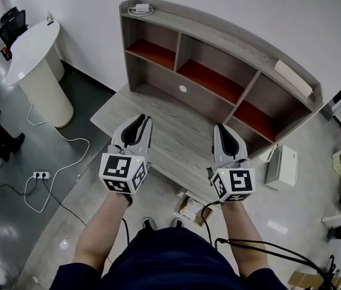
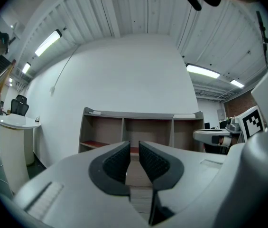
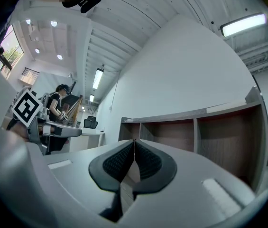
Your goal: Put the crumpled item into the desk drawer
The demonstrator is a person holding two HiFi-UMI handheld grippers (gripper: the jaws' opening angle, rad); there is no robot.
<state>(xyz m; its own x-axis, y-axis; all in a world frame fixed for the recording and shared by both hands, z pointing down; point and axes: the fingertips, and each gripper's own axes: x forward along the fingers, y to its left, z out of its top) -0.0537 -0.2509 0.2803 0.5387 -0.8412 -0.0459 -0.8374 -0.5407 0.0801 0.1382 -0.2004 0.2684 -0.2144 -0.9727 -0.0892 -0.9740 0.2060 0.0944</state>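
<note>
I am looking steeply down at a grey wooden tabletop [image 1: 176,122] with a curved set of open shelves [image 1: 218,47] standing along its far side. I hold both grippers side by side over the near edge of the tabletop, pointing away from me toward the shelves. The left gripper [image 1: 141,125] has its jaws a narrow slit apart with nothing between them, and I see bare wood through the gap. The right gripper [image 1: 224,139] has its jaws closed tip to tip, also on nothing. I cannot find the crumpled item in any view: the tabletop is bare and the shelf compartments look empty. Only a white cable [image 1: 140,8] and a flat white box [image 1: 293,77] lie on top of the shelves. The drawer is hidden too. I judge it sits under the near edge, below my grippers and out of sight. Neither gripper is nearer to anything I can name, so my next move depends on looking lower or to the sides. There is open floor to my left, where a power strip [image 1: 41,175] lies, and some loose paper things [image 1: 189,207] lie under the desk edge near my feet.
</note>
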